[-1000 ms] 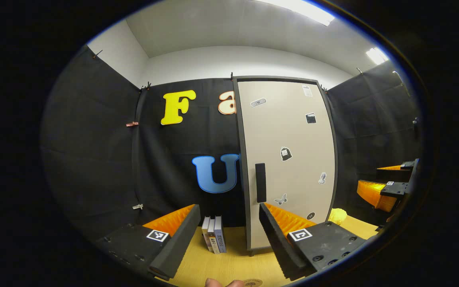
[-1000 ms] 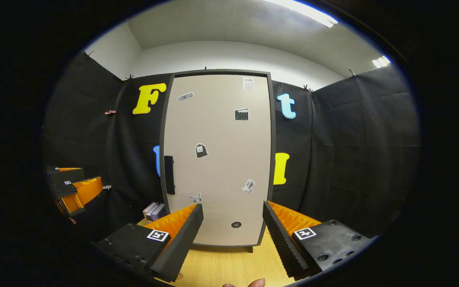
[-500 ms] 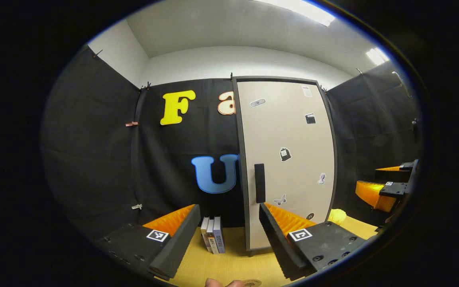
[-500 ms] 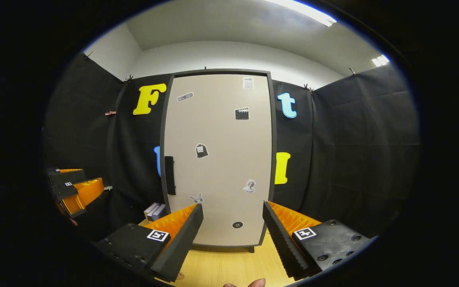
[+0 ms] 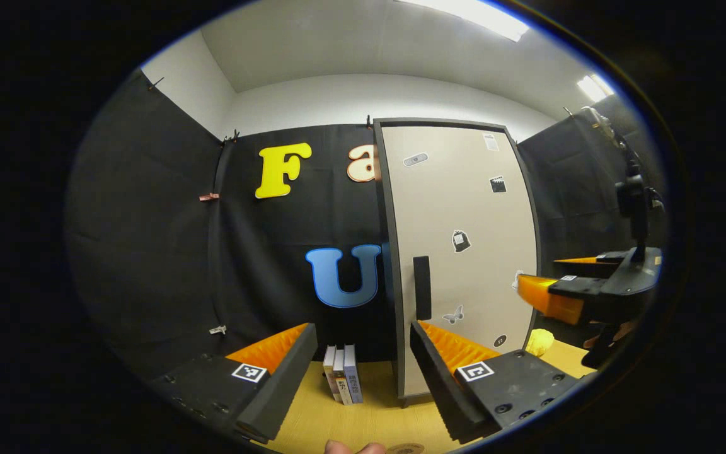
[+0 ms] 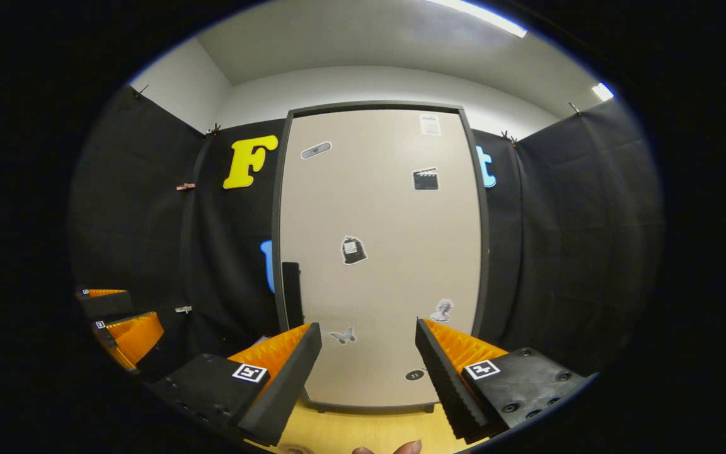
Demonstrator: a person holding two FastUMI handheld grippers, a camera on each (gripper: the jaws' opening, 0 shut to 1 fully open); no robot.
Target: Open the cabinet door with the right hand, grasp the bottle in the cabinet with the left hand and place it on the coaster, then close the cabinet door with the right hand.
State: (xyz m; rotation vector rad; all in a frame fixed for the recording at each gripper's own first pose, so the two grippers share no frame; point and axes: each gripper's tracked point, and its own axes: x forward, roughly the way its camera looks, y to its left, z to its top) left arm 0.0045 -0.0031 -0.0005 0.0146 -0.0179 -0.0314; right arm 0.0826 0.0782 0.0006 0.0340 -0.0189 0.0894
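Observation:
A tall beige cabinet [image 6: 382,252] stands shut on the wooden table, with a black vertical handle [image 6: 292,293] near the door's left edge. My right gripper [image 6: 368,378] is open, facing the lower door a short way off, right of the handle. In the left gripper view the cabinet [image 5: 464,252] and its handle [image 5: 421,287] lie ahead to the right. My left gripper [image 5: 360,378] is open and holds nothing. The right gripper [image 5: 539,271] shows there at the right, fingers apart, near the door. A round brown coaster [image 5: 404,449] lies at the bottom edge. The door hides the bottle.
Three books [image 5: 343,383] stand upright on the table [image 5: 369,419] just left of the cabinet. A yellow object [image 5: 539,342] sits by the cabinet's right foot. The left gripper [image 6: 142,306] hangs at the far left in the right gripper view. Black cloth walls close in the booth.
My right gripper has moved forward toward the cabinet, so the door looks larger. In the left gripper view it has come further in from the right. Both grippers stay open.

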